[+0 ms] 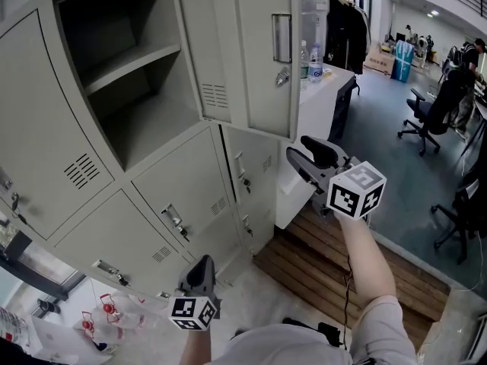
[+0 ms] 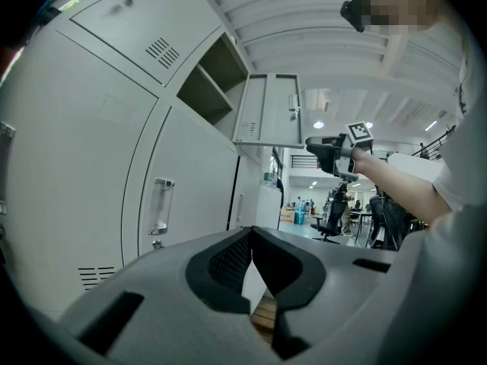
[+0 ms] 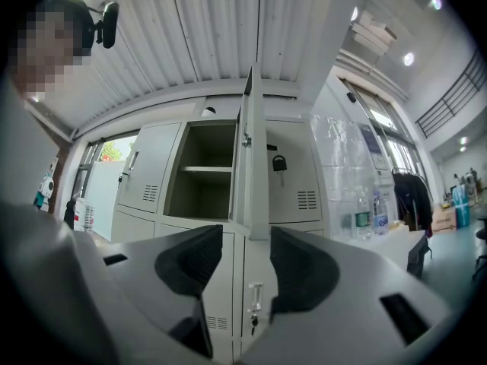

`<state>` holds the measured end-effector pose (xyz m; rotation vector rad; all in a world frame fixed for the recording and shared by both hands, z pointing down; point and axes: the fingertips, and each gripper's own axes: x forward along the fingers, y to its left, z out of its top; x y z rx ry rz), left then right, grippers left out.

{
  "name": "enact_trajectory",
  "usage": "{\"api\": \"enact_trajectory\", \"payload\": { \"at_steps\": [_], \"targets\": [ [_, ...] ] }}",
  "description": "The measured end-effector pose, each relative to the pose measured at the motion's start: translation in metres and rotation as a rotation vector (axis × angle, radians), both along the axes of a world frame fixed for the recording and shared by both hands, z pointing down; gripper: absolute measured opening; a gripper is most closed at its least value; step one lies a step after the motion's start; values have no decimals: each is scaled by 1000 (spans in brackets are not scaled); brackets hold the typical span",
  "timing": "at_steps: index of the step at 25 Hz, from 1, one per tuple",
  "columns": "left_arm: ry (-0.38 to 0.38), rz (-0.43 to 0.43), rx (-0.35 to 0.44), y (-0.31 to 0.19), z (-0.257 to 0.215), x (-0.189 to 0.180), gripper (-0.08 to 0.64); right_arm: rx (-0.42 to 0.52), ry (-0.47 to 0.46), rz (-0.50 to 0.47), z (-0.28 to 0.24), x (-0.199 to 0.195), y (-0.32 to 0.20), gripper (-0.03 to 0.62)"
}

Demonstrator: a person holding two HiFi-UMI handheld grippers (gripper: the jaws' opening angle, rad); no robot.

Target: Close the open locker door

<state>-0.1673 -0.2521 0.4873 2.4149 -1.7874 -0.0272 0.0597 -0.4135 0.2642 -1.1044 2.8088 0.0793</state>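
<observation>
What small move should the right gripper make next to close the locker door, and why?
Probably raise the right gripper to the free edge of the open door and push it shut: its fingers are apart and aimed at that edge, but seem not to touch it.

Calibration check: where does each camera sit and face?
Head view: head-mounted, facing steeply down at lockers; shows left tongs, right tongs, right forearm.
Left gripper view: on left tongs, facing up along the lockers; own shut jaws, right forearm.
Right gripper view: on right tongs, facing the open door edge-on; own parted jaws.
Shared: all see the open door.
</observation>
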Motion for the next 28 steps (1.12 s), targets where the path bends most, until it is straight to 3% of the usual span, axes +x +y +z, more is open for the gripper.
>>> {"api": "enact_trajectory", "payload": {
  "at_steps": [15, 28],
  "targets": [
    [-1, -38, 3, 4, -2, -8, 8, -5, 13, -27, -6, -19, -17, 184],
    [-7, -22, 1, 12, -3, -4, 8, -11, 13, -88, -5, -40, 20, 184]
  ]
}}
